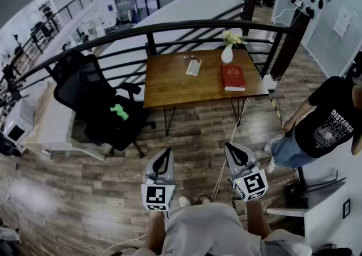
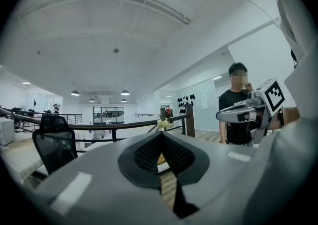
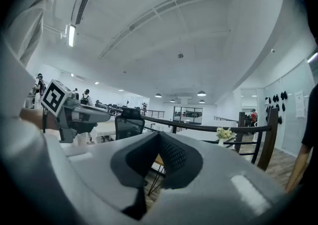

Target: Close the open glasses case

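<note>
The task is at its approach step; nothing has been touched yet. In the head view the glasses case lies pale and apparently open on the wooden worktop in the upper middle of the frame. It sits just left of a red book and below-left of a white vase with flowers. A black office chair stands to the left of the worktop, and a person in a black T-shirt stands at the right edge.

Both grippers hang at the bottom centre of that view, well apart from the case, with bare wooden floor between them and the worktop. The left gripper has its jaws brought together at the tips with nothing between them. The right gripper likewise has its jaws fully together and empty.

The next move probably calls for walking up to the worktop. One gripper would then go to the case's raised lid to fold it down, perhaps with the other steadying the base.
</note>
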`<state>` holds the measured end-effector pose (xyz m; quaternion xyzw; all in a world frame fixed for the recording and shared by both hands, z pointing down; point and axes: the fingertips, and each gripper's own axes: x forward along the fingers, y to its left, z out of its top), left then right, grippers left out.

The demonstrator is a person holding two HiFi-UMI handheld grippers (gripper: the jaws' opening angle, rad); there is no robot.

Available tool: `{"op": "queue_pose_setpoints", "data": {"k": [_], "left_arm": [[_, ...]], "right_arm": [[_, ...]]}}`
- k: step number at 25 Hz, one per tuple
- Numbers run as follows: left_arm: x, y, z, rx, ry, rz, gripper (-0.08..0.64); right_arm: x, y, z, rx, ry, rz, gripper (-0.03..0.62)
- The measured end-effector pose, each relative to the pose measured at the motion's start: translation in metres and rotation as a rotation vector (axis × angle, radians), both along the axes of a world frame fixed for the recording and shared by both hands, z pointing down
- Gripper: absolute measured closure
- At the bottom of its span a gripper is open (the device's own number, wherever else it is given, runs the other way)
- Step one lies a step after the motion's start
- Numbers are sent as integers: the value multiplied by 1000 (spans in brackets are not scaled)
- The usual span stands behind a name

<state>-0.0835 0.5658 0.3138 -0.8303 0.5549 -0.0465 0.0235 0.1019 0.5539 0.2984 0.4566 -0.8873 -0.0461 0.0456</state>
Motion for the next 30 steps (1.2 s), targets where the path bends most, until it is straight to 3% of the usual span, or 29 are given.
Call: {"op": "queue_pose_setpoints", "data": {"k": [6,12,21,30], "left_arm": [[36,1,-17,39,-7,0,540],[46,-20,-8,9,-28,3,540],[26,-107,-9,8,-18,24,540],[-14,-181,-6,-5,-3,63,540]], "right_arm": [[19,1,9,-19,2,-37,589],[15,-25,12,-34,-12,-68,589],[-15,-104,16,-54,-7,-67,589],[-51,-171,20,-78,7,-6,589]]}}
